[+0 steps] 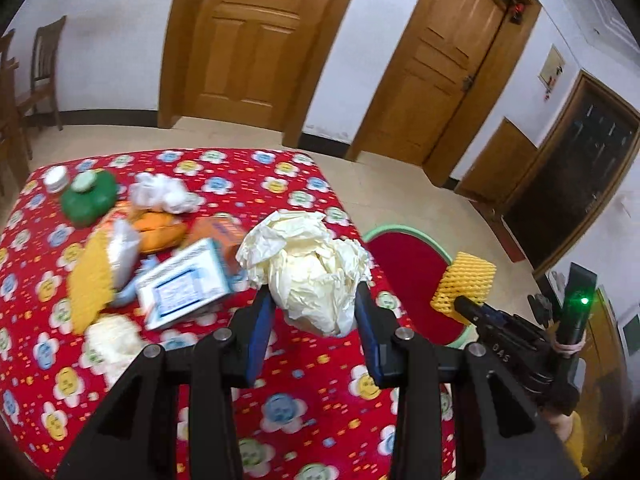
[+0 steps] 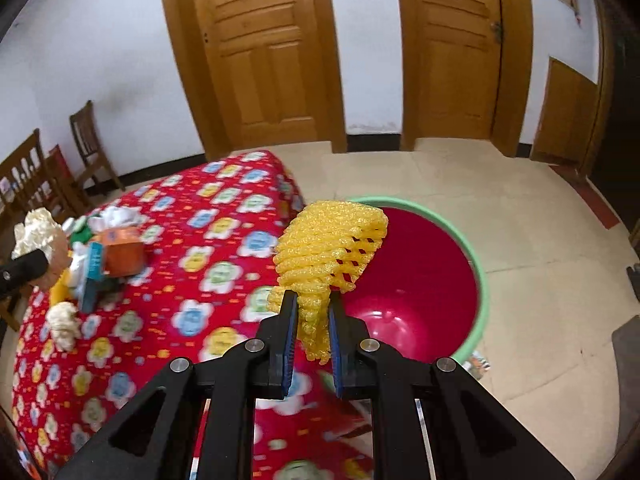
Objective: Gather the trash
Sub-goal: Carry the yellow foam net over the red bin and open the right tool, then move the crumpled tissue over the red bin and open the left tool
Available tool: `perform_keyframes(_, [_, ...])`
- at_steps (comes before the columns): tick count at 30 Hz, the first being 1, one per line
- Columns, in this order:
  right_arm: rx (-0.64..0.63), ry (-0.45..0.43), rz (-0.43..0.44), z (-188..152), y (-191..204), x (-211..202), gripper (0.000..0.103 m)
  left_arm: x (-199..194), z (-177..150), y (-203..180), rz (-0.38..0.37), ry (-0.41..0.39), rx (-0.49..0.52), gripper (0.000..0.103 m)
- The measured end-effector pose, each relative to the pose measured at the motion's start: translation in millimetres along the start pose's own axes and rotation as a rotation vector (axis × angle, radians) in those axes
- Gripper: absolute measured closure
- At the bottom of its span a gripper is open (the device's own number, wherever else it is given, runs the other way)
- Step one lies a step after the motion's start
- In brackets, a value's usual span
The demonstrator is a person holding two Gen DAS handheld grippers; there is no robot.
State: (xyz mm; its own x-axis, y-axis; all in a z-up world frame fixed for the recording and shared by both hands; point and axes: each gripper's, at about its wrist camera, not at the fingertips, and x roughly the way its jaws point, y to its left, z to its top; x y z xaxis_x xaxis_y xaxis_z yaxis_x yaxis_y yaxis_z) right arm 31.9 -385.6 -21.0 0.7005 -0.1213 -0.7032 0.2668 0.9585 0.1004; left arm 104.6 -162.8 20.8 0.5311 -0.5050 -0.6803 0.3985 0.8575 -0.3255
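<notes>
My left gripper (image 1: 314, 300) is shut on a crumpled cream paper ball (image 1: 308, 268), held above the red flowered tablecloth (image 1: 304, 392). My right gripper (image 2: 314, 308) is shut on a yellow foam fruit net (image 2: 328, 252), held over the near rim of a red basin with a green rim (image 2: 420, 292) on the floor beside the table. The net (image 1: 466, 280) and basin (image 1: 404, 272) also show in the left wrist view. A heap of trash lies at the table's left: a white box (image 1: 184, 284), an orange carton (image 1: 218, 232), another yellow net (image 1: 90, 280), white tissue (image 1: 162, 192).
A green lidded container (image 1: 88, 196) and a small white jar (image 1: 56, 178) stand at the table's far left. A cream paper wad (image 2: 64, 326) lies near the front. Wooden chairs (image 2: 36, 184) stand left of the table. Two wooden doors (image 2: 260, 48) are behind.
</notes>
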Motion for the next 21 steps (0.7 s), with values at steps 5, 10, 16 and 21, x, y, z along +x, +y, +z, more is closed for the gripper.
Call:
perform_keyframes(5, [0.016,0.025,-0.007,2,-24,18,0.086,28,3,-25,-0.012,0.041,0.037,0.063])
perform_keyframes(10, [0.023,0.04,0.006,4,-42,33,0.082,56,5,-48,-0.021,0.082,0.075,0.063])
perform_keyframes(16, [0.046,0.032,0.026,6,-59,40,0.067,85,9,-73,-0.034,0.112,0.113,0.063])
perform_keyframes(21, [0.079,0.008,0.037,6,-75,35,0.052,107,8,-93,-0.055,0.137,0.153,0.063])
